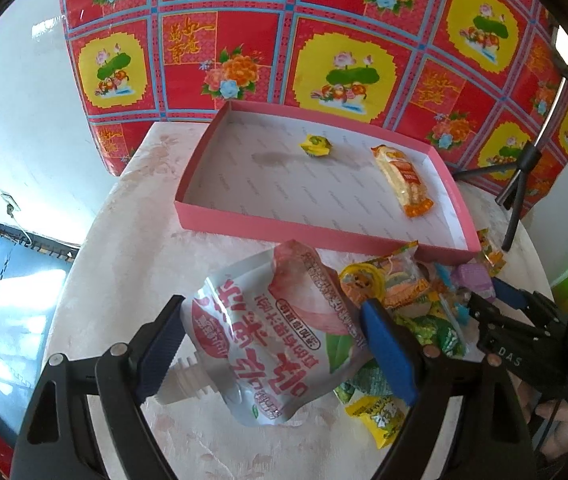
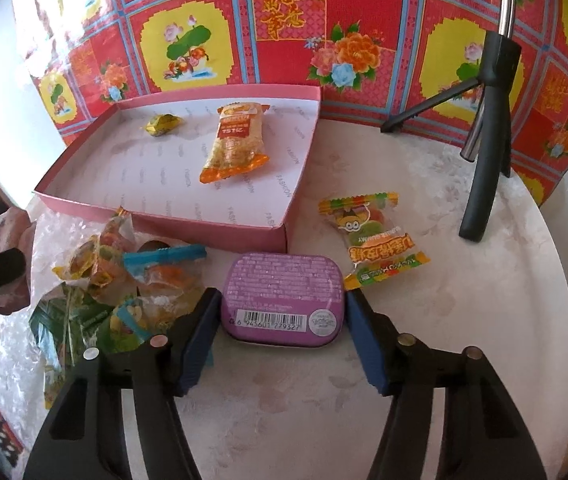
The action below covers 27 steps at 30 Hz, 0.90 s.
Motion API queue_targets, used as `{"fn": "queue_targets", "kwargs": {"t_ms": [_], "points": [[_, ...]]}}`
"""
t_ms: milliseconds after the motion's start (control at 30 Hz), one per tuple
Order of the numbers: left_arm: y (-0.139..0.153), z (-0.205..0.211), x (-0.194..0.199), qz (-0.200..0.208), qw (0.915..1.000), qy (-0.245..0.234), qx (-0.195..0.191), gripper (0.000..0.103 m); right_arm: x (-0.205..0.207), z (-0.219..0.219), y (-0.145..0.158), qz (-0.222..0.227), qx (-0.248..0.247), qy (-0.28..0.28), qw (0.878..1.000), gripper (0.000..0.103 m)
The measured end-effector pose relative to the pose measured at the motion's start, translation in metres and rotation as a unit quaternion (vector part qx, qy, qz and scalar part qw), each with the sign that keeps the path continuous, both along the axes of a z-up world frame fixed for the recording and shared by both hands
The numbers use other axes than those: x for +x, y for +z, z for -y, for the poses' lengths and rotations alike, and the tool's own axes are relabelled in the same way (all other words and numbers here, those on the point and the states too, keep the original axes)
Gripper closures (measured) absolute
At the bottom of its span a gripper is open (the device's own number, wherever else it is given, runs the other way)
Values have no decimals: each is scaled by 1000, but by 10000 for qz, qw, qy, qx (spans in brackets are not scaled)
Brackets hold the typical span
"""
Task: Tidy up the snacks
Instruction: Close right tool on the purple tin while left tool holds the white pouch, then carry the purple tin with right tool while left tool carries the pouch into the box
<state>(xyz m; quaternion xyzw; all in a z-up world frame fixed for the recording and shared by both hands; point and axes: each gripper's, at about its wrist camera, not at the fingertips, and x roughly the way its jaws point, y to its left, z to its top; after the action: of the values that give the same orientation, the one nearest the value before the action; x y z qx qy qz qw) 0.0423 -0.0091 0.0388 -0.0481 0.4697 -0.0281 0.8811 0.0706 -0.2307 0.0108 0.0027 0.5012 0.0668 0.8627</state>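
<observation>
Both of my jaw pairs stand spread around snacks on the round white floral-patterned table (image 2: 463,320). My left gripper (image 1: 272,344) straddles a white and pink spouted drink pouch (image 1: 280,332) with large red Chinese characters; its screw spout lies against the left pad, while the right pad sits at the pouch's far edge, and I cannot tell whether it presses. My right gripper (image 2: 284,332) brackets a purple rounded-rectangle tin (image 2: 282,294), its underside up, showing a barcode reading 6 945601 779327 and a round sticker. Both blue pads sit just beside the tin's short sides, with no clear contact.

Behind the tin lies a shallow pink cardboard box lid (image 2: 212,228), its white lining printed with repeated "FASHION". Inside it rest an orange-ended clear packet of pale biscuits (image 2: 234,144) marked "1512" and a small yellow wrapped candy (image 2: 162,124), apart from each other.

Right of the tin lies a clear gummy packet (image 2: 371,236) printed "BURGER GUMMY". Left of it sits a heap of mixed sweet wrappers (image 2: 124,276). A black tripod (image 2: 487,140) stands at the table's far right.
</observation>
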Motion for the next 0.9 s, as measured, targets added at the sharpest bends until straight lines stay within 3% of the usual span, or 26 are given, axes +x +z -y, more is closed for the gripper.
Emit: {"fn": "queue_targets", "kwargs": {"t_ms": [533,900], "points": [[14,3,-11,88,9998,-150,-37,13,-33,10,27,135,358,87,9992,40],[26,4,4,141,9997,-203,4,13,-25,1,52,200,701,284,9969,40]]}}
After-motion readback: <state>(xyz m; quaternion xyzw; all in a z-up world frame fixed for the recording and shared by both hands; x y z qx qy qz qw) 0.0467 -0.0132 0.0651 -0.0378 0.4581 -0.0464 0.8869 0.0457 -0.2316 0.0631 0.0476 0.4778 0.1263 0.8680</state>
